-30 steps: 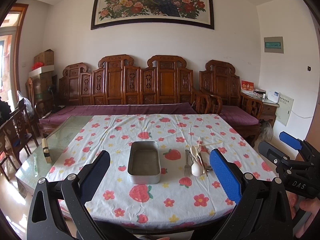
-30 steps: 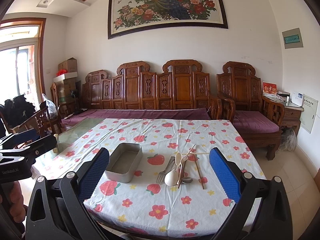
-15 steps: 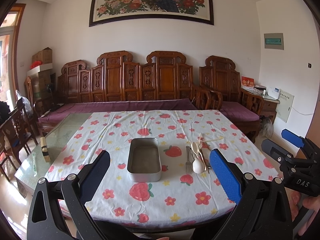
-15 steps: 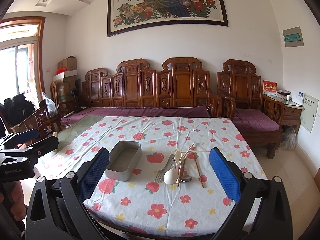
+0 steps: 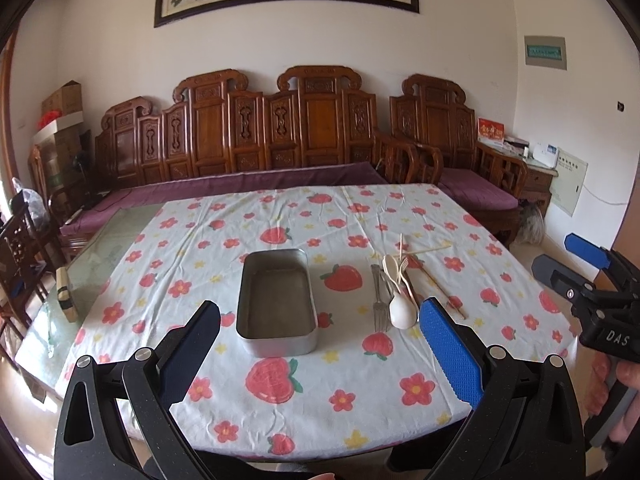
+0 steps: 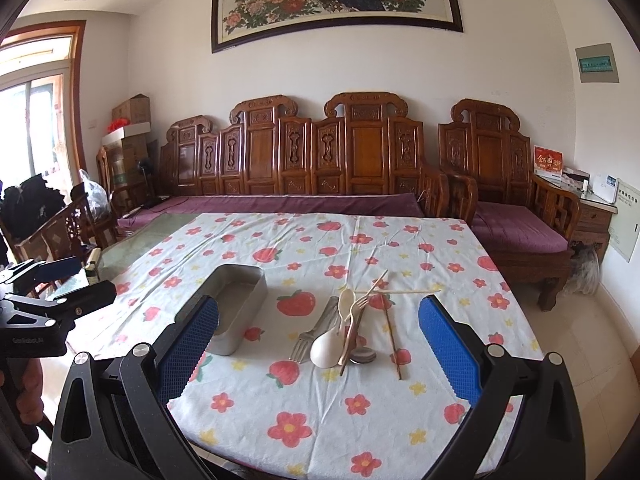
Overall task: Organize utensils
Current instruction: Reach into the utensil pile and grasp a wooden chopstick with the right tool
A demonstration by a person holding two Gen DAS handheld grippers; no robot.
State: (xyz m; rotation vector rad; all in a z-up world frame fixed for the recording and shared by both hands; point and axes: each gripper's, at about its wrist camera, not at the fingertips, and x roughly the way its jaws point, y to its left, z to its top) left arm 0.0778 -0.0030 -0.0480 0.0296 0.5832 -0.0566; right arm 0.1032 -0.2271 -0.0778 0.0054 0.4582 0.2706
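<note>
An empty metal tin point(image 5: 277, 300) stands on the flowered tablecloth point(image 5: 320, 384); it also shows in the right wrist view point(image 6: 236, 304). To its right lies a pile of utensils: a metal fork point(image 5: 378, 300), a white spoon point(image 5: 402, 312), a cream spoon and fork, and chopsticks point(image 5: 438, 284). The right wrist view shows the fork point(image 6: 316, 330), white spoon point(image 6: 330, 348) and chopsticks point(image 6: 392, 336). My left gripper point(image 5: 320, 354) is open and empty, above the table's near edge before the tin. My right gripper point(image 6: 320, 350) is open and empty, before the pile.
A carved wooden sofa point(image 5: 280, 136) with purple cushions stands behind the table. A bare glass strip point(image 5: 100, 248) at the table's left carries a small block point(image 5: 66, 294). Chairs stand at the left point(image 5: 20, 248). The right gripper shows at the far right point(image 5: 592, 288).
Both grippers have come closer to the table and tilted down; the tin and utensils look larger. Nothing on the table has moved.
</note>
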